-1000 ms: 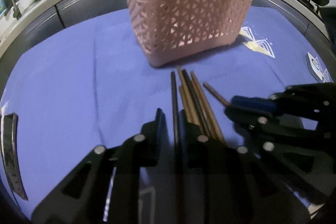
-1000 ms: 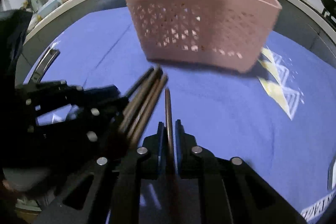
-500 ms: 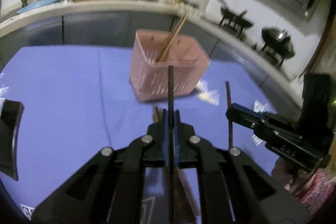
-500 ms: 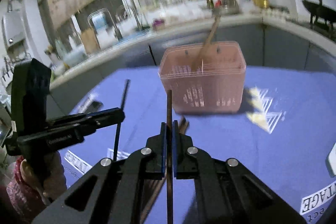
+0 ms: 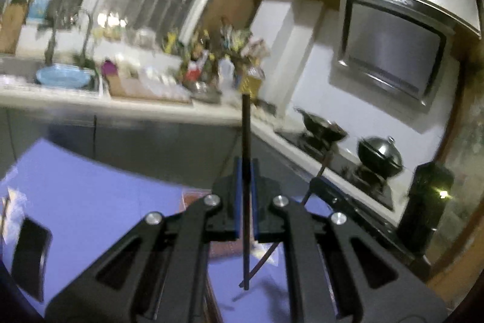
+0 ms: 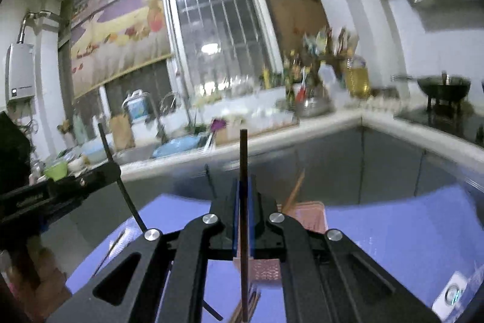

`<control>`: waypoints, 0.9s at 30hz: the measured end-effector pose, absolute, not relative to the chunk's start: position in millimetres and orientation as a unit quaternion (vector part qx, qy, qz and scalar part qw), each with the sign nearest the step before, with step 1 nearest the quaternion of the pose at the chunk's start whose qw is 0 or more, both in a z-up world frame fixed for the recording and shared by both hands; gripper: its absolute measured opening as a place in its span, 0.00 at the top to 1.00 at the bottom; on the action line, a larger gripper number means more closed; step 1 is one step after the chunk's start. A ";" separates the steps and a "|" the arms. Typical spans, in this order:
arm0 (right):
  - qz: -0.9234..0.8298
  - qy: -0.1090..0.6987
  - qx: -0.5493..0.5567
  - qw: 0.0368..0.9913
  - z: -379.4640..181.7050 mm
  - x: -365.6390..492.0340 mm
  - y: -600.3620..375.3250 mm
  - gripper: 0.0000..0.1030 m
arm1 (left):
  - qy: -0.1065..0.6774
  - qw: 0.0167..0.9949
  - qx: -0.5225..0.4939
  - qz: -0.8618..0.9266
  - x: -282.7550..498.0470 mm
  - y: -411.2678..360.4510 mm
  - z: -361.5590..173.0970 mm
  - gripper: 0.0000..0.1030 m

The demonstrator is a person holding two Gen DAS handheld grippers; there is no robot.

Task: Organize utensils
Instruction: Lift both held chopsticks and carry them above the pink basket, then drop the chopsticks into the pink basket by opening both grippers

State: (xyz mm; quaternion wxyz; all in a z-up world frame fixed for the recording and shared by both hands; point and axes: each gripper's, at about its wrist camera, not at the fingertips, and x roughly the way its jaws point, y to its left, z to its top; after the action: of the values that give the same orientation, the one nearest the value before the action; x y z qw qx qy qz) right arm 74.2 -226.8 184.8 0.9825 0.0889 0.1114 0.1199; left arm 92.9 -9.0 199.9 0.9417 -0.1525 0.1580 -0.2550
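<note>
My left gripper [image 5: 245,171] is shut on a dark chopstick [image 5: 245,129] that stands upright, high above the blue cloth [image 5: 90,196]. My right gripper [image 6: 243,189] is shut on a brown chopstick [image 6: 243,153], also upright. The pink basket [image 6: 305,212] shows just past the right fingers, with a chopstick [image 6: 296,186] leaning in it; in the left wrist view only a pink corner [image 5: 190,197] shows behind the fingers. More chopsticks [image 6: 248,304] lie on the cloth below. The left gripper [image 6: 103,174] with its chopstick appears at the left of the right wrist view, and the right gripper [image 5: 320,183] at the right of the left wrist view.
A counter with a sink, a blue bowl [image 5: 63,76] and bottles runs along the back. A stove with a wok [image 5: 320,127] and a lidded pot [image 5: 379,156] is at the right. A dark flat object [image 5: 28,256] lies on the cloth at left.
Both grippers rose and tilted up with their chopsticks. The basket and cloth dropped to the bottom of both views; the window and walls fill the frames.
</note>
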 end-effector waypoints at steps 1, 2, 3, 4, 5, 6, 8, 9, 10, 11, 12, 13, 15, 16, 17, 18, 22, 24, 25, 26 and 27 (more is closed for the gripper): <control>0.114 0.103 0.085 0.984 189.7 79.5 -226.1 0.95 | 0.150 0.946 -0.150 -0.246 101.7 -11.8 206.9 0.96; 0.105 0.090 0.082 0.987 197.9 90.2 -224.2 0.95 | 0.146 0.948 -0.149 -0.242 106.9 -11.7 210.9 0.96; 0.102 0.083 0.081 0.988 202.6 99.4 -224.4 0.95 | 0.140 0.951 -0.147 -0.233 115.9 -14.7 215.9 0.96; 0.099 0.079 0.080 0.989 204.1 106.3 -224.2 0.95 | 0.134 0.955 -0.142 -0.225 124.1 -17.9 219.6 0.96; 0.096 0.076 0.079 0.989 205.5 114.1 -223.6 0.95 | 0.129 0.957 -0.138 -0.220 129.6 -20.0 221.2 0.96; 0.093 0.075 0.075 0.990 205.5 124.1 -222.8 0.95 | 0.124 0.960 -0.131 -0.212 137.7 -23.6 221.4 0.96; 0.089 0.079 0.072 0.990 200.6 141.1 -222.4 0.95 | 0.129 0.963 -0.121 -0.206 153.5 -30.9 216.4 0.96; 0.088 0.086 0.072 0.990 195.5 152.2 -223.1 0.95 | 0.136 0.963 -0.114 -0.201 163.7 -36.0 210.3 0.96; 0.087 0.092 0.072 0.989 190.4 158.9 -223.0 0.95 | 0.139 0.964 -0.110 -0.197 170.3 -39.3 205.2 0.96; 0.086 0.099 0.074 0.989 184.2 165.4 -223.6 0.95 | 0.142 0.965 -0.103 -0.193 177.9 -43.4 198.5 0.96; 0.084 0.110 0.078 0.987 174.4 175.4 -226.4 0.95 | 0.146 0.966 -0.098 -0.189 183.0 -45.1 192.8 0.96; 0.084 0.116 0.082 0.986 168.5 176.5 -225.7 0.95 | 0.153 0.966 -0.090 -0.186 190.0 -49.4 184.7 0.96; 0.090 0.138 0.096 0.982 152.0 186.0 -231.0 0.95 | 0.168 0.966 -0.075 -0.183 199.1 -55.8 168.5 0.96; 0.097 0.149 0.101 0.979 144.8 188.5 -232.2 0.95 | 0.176 0.965 -0.067 -0.181 202.9 -59.3 161.3 0.95; 0.105 0.164 0.108 0.975 136.2 192.3 -234.1 0.95 | 0.188 0.963 -0.061 -0.180 206.9 -62.3 153.1 0.95; 0.108 0.173 0.112 0.972 130.9 191.9 -233.6 0.95 | 0.211 0.959 -0.057 -0.181 211.7 -66.0 142.6 0.95; 0.114 0.212 0.137 0.961 119.1 191.7 -236.7 0.92 | 0.312 0.928 -0.051 -0.197 226.0 -75.8 110.9 0.90; 0.113 0.211 0.145 0.960 124.4 183.4 -237.8 0.89 | 0.328 0.922 -0.060 -0.197 221.4 -72.0 105.2 0.88; 0.114 0.206 0.149 0.960 128.4 178.0 -237.8 0.86 | 0.326 0.922 -0.066 -0.198 216.8 -68.4 106.2 0.87; 0.115 0.200 0.151 0.961 132.7 172.5 -238.3 0.82 | 0.319 0.924 -0.072 -0.199 209.7 -63.4 109.4 0.86; 0.119 0.191 0.152 0.963 139.6 162.8 -237.5 0.79 | 0.312 0.925 -0.077 -0.201 202.4 -59.2 113.3 0.86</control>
State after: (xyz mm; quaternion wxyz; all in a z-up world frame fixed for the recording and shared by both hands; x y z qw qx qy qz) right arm 162.8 -237.5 139.6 0.9625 0.1519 0.1907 0.1187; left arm 202.4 -59.2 113.3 0.9252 -0.0773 0.3122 -0.2013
